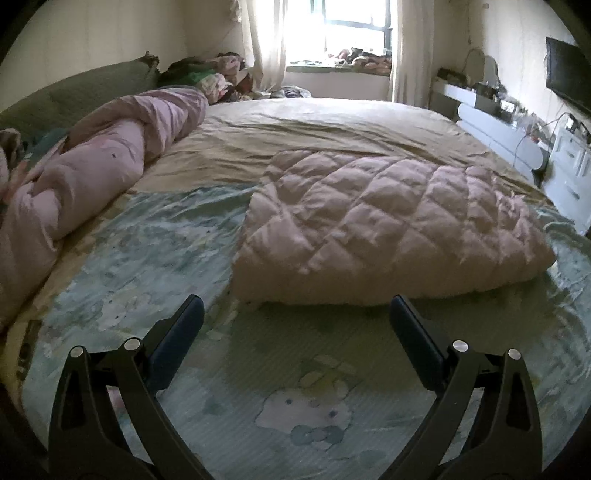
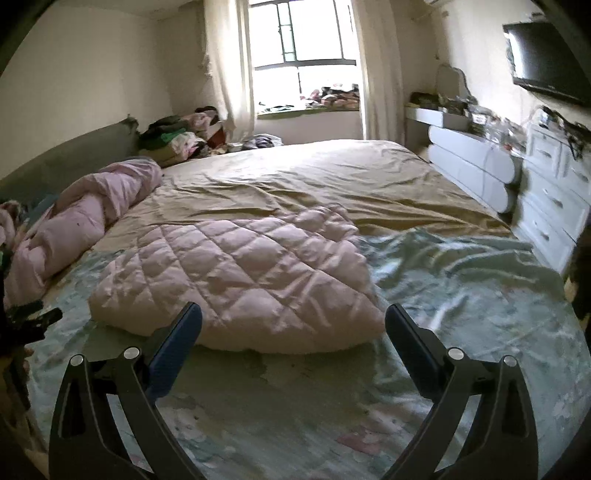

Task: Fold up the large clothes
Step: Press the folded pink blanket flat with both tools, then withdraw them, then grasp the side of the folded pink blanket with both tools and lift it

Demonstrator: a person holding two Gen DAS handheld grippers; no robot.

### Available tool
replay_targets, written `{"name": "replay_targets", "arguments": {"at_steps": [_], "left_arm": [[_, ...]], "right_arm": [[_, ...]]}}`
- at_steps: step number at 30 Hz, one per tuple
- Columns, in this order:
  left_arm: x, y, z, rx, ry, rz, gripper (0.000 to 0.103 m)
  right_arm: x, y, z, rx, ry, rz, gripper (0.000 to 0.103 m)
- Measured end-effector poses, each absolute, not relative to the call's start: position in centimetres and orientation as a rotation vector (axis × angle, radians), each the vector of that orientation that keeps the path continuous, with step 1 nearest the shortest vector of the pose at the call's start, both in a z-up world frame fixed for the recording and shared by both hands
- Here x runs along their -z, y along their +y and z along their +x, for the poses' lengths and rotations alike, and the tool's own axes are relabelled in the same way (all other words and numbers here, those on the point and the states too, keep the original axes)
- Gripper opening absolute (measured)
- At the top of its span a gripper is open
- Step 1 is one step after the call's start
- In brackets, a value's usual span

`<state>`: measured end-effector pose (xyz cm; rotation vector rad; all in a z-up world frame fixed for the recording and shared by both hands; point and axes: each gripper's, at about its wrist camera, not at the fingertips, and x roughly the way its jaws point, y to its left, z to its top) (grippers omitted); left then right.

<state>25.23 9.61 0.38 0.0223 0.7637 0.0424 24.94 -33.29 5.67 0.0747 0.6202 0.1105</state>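
Two views, both mine. Left wrist view first: my left gripper (image 1: pixel 295 310) has its jaws spread wide with nothing between them; the dark blue pads (image 1: pixel 186 325) hang over the printed pale green sheet (image 1: pixel 147 258), touching no cloth; the folded pink quilted coat (image 1: pixel 388 221) lies flat on the bed (image 1: pixel 332 129) just beyond my fingertips, its near edge between the two tips and a bit above them in frame; it sits partly on the green sheet, partly on the tan sheet (image 1: pixel 295 133); a rolled pink duvet (image 1: pixel 110 158) runs along the left side against the green headboard (image 1: pixel 92 85), well apart from the coat; window (image 1: pixel 351 22) with curtains at the far end; white dresser (image 1: pixel 569 166) at the right; dark TV (image 1: pixel 565 70) on the wall above it.

Right wrist view: my right gripper (image 2: pixel 293 314) also stands wide open, gripping nothing; its left pad (image 2: pixel 184 332) overlaps the coat's (image 2: pixel 240 280) near edge in frame, whether it touches I cannot tell; the right pad (image 2: pixel 406 336) is over the rumpled green sheet (image 2: pixel 461 280) just beside the coat's right corner; the coat lies folded, left of centre; pink duvet (image 2: pixel 85 206) far left; clothes pile (image 2: pixel 177 140) by the headboard (image 2: pixel 74 155); tan sheet (image 2: pixel 332 177) behind; dresser (image 2: pixel 554 195) and TV (image 2: pixel 546 55) at right; part of the other gripper (image 2: pixel 26 325) shows at the left edge, blurred.
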Motion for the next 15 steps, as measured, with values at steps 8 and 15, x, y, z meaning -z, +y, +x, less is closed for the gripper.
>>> {"name": "replay_targets", "arguments": {"at_steps": [8, 15], "left_arm": [[2.0, 11.2, 24.8, -0.089, 0.814, 0.026, 0.094], [3.8, 12.1, 25.4, -0.114, 0.857, 0.020, 0.094]], "right_arm": [[-2.6, -35.9, 24.6, -0.061, 0.677, 0.118, 0.099], [0.6, -36.5, 25.4, -0.036, 0.744, 0.143, 0.099]]}}
